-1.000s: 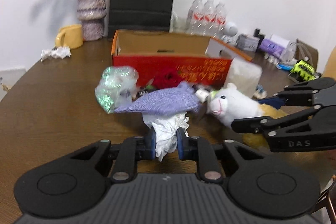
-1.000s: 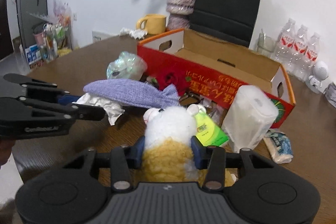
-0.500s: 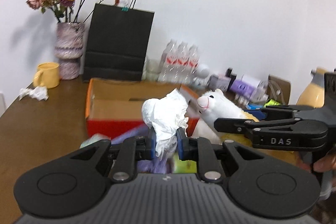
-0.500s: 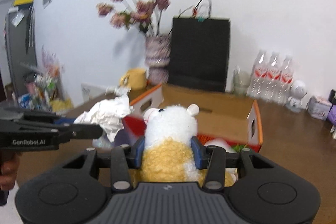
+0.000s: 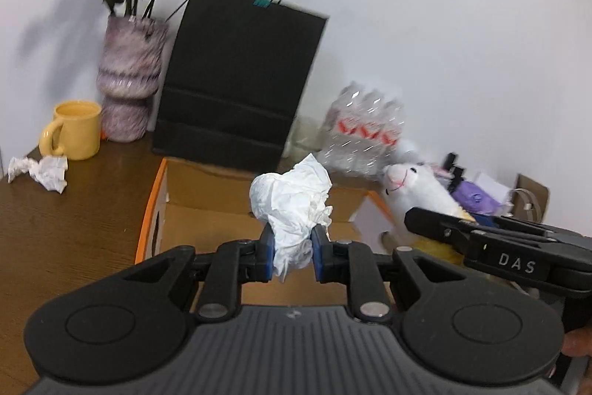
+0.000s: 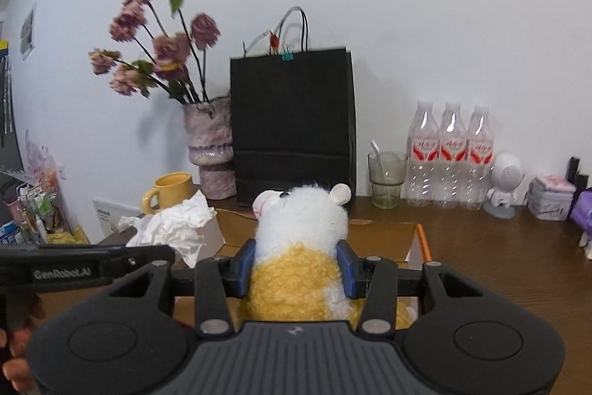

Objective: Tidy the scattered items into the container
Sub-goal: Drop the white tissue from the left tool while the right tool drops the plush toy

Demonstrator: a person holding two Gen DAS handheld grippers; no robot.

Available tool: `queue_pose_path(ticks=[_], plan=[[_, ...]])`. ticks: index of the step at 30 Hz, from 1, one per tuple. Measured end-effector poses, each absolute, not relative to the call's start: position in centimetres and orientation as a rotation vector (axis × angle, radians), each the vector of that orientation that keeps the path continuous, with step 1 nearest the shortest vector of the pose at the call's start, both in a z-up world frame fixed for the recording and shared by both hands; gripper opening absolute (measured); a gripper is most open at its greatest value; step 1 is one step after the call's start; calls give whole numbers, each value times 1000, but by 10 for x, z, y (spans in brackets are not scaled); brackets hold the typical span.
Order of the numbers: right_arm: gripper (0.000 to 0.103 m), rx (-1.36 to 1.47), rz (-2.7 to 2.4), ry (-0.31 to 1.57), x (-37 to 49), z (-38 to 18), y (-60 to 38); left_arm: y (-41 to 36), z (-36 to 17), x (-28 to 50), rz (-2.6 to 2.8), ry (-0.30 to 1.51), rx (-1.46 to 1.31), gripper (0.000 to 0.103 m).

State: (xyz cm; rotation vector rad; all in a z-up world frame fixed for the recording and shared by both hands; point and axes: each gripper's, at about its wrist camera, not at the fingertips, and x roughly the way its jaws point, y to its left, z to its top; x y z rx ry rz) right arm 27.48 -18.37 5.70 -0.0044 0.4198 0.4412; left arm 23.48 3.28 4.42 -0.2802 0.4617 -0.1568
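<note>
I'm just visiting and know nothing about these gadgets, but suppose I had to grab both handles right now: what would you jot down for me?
Left gripper: jaws shut on the tissue, held above the box.
Right gripper: jaws shut on the plush, also above the box, to the right of the tissue.
Done: both items are picked up and carried over the box.
Left: open each gripper so its item drops in. Another tissue wad lies by the mug. Whether anything else remains on the table in front of the box cannot be seen now, so check.
</note>
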Motion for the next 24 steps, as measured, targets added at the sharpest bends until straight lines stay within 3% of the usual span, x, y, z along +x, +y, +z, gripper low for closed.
queue_pose_path(ticks=[12,14,15,16,18,19,24], plan=[[44,-25,429,546,322,19,-169,36,4,271,-129,558,-250,25],[46,-40,428,551,321,18,-166,37,4,269,-123,550,-253,34],[47,-54,424,555,320,18,-164,37,5,269,-122,546,-253,51],[49,-64,415,555,319,18,-163,37,6,268,-119,540,-251,75],[74,-70,386,560,319,20,-163,35,9,266,-109,516,-241,99],[93,-70,375,556,319,21,-165,34,11,263,-103,496,-228,103],[98,-61,359,585,321,23,-172,31,13,259,-72,478,-192,103]])
